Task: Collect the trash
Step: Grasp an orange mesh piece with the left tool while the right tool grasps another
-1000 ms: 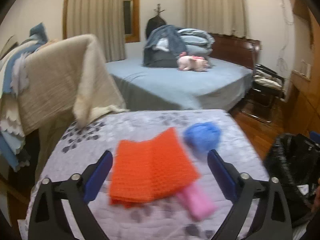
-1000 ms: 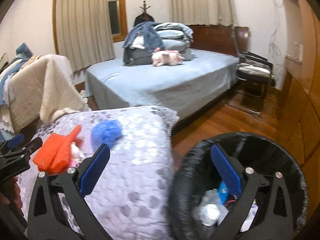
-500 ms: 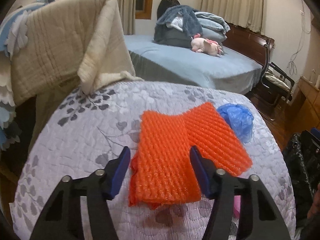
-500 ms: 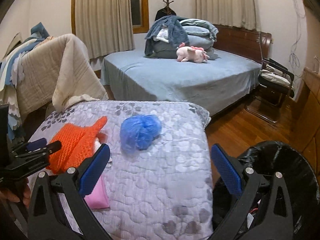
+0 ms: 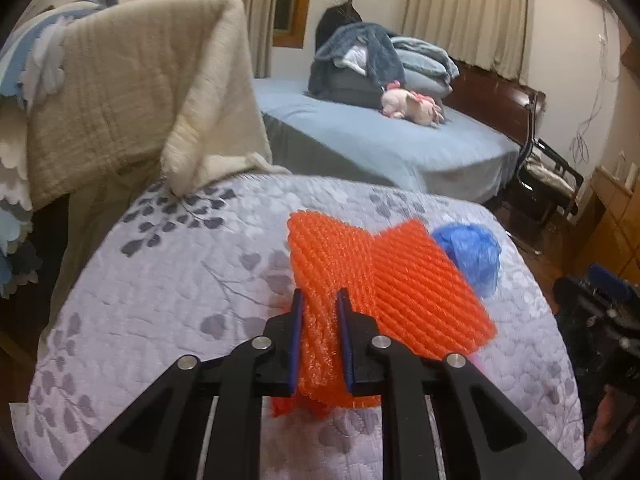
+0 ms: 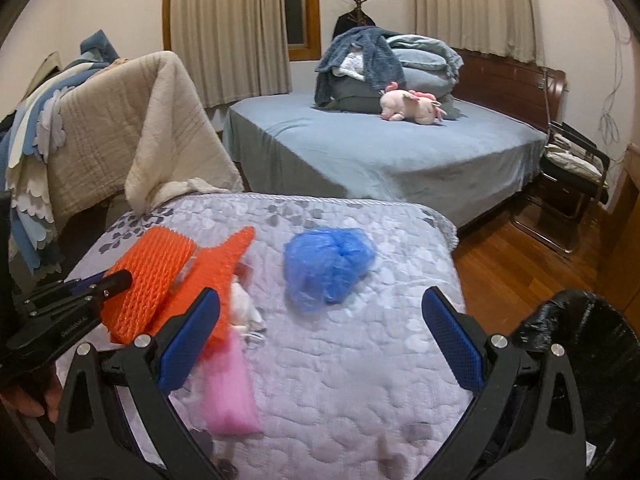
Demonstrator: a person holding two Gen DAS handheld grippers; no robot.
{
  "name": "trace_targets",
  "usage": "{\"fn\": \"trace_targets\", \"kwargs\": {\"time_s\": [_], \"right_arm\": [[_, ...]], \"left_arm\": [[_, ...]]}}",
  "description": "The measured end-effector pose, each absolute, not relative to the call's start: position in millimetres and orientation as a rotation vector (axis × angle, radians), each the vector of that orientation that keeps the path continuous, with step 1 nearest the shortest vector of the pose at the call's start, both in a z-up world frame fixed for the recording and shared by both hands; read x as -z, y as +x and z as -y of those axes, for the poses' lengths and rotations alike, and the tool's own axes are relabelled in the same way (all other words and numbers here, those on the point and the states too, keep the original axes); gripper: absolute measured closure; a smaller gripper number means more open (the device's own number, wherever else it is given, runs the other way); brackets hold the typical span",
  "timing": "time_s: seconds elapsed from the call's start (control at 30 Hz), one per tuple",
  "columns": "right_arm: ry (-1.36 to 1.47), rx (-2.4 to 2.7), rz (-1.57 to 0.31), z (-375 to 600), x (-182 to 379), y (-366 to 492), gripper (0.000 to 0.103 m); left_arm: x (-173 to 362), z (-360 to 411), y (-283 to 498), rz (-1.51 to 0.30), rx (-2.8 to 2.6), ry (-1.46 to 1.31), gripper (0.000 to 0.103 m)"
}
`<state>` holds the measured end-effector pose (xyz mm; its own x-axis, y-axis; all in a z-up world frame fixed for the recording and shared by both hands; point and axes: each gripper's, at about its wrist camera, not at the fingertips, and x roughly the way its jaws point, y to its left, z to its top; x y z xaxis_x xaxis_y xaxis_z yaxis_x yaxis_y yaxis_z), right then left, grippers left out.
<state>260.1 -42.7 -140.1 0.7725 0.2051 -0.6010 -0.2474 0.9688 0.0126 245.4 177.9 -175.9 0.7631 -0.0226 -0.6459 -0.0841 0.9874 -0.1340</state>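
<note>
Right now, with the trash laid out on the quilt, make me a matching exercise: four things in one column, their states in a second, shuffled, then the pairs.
Things:
1. orange foam net
2. blue plastic bag
3. pink packet
4. right hand-held gripper

States:
A. open, holding nothing, above the quilt
B. crumpled into a ball, lying free
C. clamped at its near edge by the left hand-held gripper
D. lying flat, its far end under the orange piece

Pairs: 1-C, 2-B, 3-D, 4-A
</note>
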Motion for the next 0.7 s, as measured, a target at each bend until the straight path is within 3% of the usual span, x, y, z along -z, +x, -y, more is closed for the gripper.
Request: {"fn": "trace_targets", "kwargs": {"time_s": [0.4, 0.5, 0.7], "right_arm": [[-0.067, -0.335, -0.636, -2.1, 149.6, 266.8, 0.007], [-0.081, -0.361, -0.666, -13.8, 158.2, 272.1, 0.023], [-0.093, -0.373, -0.725, -25.3, 173.5, 280.7, 0.034]], "left_arm": [[166.5, -218.5, 226.9, -0.683, -0.128, -0.177, 0.087], [168.6, -223.5, 224.1, -0.684, -0.138, -0.17, 0.087], [171.2, -228.6, 220.7, -0.688, -0.139, -0.179, 0.087]]}}
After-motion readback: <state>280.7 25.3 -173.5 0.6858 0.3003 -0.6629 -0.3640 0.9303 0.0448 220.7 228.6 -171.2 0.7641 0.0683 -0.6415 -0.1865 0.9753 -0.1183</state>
